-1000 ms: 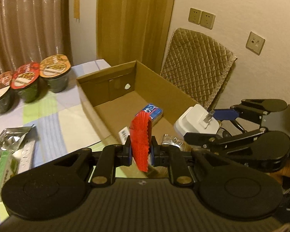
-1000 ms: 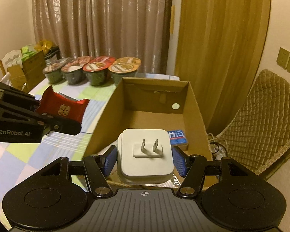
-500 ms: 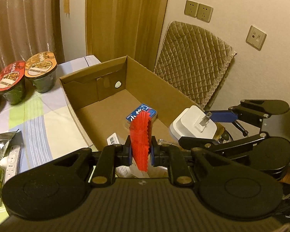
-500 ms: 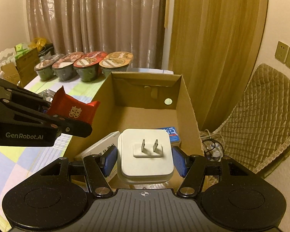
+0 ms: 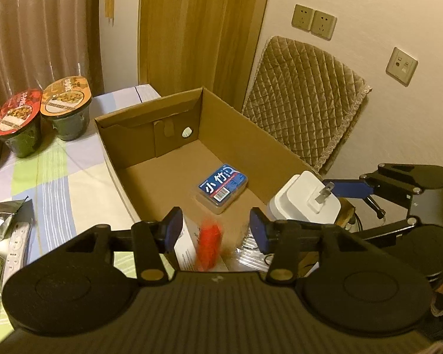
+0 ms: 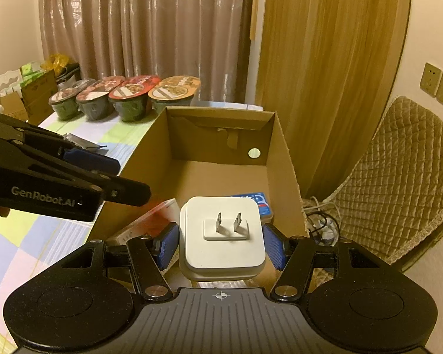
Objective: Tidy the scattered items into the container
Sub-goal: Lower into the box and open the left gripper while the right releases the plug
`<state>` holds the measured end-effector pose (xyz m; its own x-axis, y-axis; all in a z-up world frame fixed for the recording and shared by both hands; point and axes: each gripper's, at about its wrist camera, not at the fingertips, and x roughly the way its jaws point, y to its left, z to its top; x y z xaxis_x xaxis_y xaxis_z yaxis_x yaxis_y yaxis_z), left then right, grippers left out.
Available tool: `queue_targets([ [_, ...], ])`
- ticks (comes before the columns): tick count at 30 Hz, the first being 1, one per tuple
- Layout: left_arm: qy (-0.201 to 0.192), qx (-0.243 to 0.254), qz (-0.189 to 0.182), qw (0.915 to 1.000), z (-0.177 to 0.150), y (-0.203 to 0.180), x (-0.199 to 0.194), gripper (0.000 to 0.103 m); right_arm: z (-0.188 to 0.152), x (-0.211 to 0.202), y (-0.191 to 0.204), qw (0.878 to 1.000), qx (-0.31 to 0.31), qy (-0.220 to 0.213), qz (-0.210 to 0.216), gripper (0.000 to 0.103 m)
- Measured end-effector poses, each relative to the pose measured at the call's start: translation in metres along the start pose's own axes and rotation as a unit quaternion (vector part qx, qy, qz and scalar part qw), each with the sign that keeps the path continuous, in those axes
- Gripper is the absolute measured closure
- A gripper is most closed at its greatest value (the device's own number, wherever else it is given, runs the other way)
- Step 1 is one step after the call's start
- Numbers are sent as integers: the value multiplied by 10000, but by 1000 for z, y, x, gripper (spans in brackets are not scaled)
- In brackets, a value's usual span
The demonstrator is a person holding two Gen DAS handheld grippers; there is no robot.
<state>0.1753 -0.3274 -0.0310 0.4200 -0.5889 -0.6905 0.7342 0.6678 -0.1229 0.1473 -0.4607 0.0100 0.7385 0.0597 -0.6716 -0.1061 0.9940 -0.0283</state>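
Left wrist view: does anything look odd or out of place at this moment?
Yes. The red packet is a motion-blurred smear between the open fingers of the left gripper, apparently dropping into the cardboard box. Otherwise nothing looks spilled or damaged; the right gripper holds the white plug adapter squarely.

noodle cups [image 6: 127,97] by curtain [image 6: 144,29] | quilted chair [image 5: 307,94] | wall sockets [image 5: 313,21]

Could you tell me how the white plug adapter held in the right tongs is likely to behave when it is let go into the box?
The adapter looks like a rigid block, so it probably won't flex. Its smooth, rounded sides could slip between the right tongs' pads. Dropped into the box, it would likely land flat rather than roll, though the prongs might catch.
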Motion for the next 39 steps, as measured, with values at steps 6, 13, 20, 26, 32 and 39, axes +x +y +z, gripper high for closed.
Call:
queue_targets([
  [6,-33,-78,113,9999,-6,9,-10,59,0,3,1,10000,-19,20,4,39],
  [13,-31,-211,164,9996,-14,18,-20,59,1,4,6,10000,-47,15,20,39],
  [20,-39,-276,190,9994,-20,21,-28,59,7,7,10,9999,-108,-8,19,39],
  [26,-83,-377,239,9990,-23,29,-35,59,20,17,16,9998,-177,-13,119,39],
  [32,-105,-453,325,9984,-28,37,-45,59,20,18,17,10000,-22,-13,74,39],
  [39,-34,-590,415,9974,-47,45,-58,55,-2,-4,17,9995,322,-58,-51,39],
])
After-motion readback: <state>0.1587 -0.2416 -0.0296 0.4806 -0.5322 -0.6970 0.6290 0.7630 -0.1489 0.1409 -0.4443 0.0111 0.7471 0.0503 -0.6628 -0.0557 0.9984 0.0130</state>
